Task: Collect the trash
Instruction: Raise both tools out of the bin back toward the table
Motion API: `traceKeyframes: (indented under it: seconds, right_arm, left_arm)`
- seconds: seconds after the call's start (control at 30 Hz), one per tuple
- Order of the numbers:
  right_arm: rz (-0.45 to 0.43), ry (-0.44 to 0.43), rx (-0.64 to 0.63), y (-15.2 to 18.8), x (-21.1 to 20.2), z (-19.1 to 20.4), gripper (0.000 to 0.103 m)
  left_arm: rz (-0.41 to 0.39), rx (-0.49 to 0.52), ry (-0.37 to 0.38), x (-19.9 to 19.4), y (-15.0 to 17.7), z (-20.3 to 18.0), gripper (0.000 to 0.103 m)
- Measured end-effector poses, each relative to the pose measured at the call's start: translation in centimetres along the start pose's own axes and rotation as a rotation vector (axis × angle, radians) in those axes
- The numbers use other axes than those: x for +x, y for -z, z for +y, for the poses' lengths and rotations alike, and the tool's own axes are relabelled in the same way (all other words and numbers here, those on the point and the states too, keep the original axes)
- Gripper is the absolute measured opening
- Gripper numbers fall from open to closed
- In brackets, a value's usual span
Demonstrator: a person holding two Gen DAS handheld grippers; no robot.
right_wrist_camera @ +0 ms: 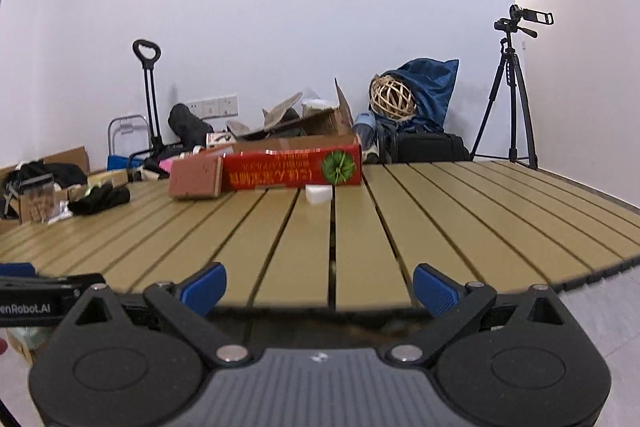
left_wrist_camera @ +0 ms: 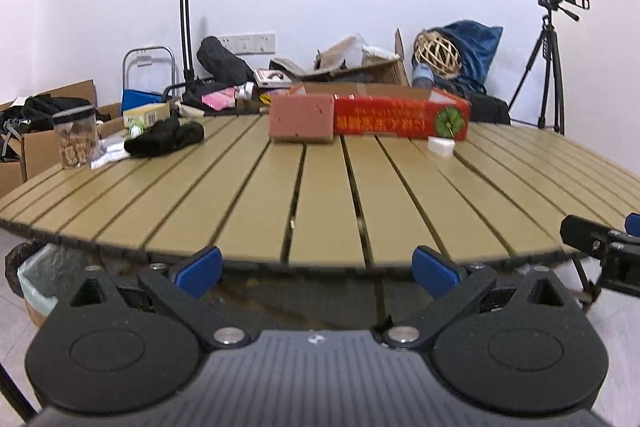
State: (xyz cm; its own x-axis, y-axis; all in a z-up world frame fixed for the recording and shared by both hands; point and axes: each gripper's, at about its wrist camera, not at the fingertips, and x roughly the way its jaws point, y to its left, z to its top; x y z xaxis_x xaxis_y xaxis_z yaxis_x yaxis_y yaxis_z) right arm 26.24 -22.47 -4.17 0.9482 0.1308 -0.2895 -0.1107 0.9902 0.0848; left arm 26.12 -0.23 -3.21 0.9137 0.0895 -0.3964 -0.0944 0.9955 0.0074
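the left gripper (left_wrist_camera: 316, 271) sits at the near edge of the slatted table (left_wrist_camera: 320, 195), its blue-padded fingers (left_wrist_camera: 200, 267) spread wide with nothing between them. the right gripper (right_wrist_camera: 320, 285) is likewise at the near edge, just to the right of the left one, its fingers (right_wrist_camera: 436, 289) also spread wide and empty. the two tools are side by side: part of the right one shows at the right edge of the left wrist view, and part of the left one at the left edge of the right wrist view.

well ahead of both grippers, across the bare slats, lie the loose things. a small white piece (left_wrist_camera: 441, 146) rests on the table ahead and to the right of the left gripper; from the right gripper (right_wrist_camera: 319, 193) it is nearly straight ahead, slightly left. it lies just in front of a long red box (left_wrist_camera: 402, 117) with a green emblem. a pinkish brick-like block (left_wrist_camera: 302, 121) stands against the red box's left end. further left of the left gripper, a black cloth bundle (left_wrist_camera: 164, 137) lies on the table, next to a clear jar (left_wrist_camera: 76, 139) and some crumpled clear wrapping (left_wrist_camera: 110, 151).

below and to the left of the left gripper, beside the table edge, a bin lined with a pale bag (left_wrist_camera: 38, 279) stands on the floor.

beyond the table a tripod (right_wrist_camera: 508, 99) stands by the wall.
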Motion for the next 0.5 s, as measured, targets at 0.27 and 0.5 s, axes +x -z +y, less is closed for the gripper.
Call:
traceKeyframes:
  seconds: [0.27, 0.5]
  right_arm:
    - [0.056, -0.019, 0.074, -3.6, 5.8, -0.6, 0.100]
    - [0.107, -0.023, 0.095, -6.0, 11.0, -0.2, 0.100]
  left_arm:
    - [-0.011, -0.024, -0.004, 4.2, -4.1, 1.3, 0.103]
    - [0.011, -0.039, -0.001, 8.1, -6.7, 2.1, 0.103]
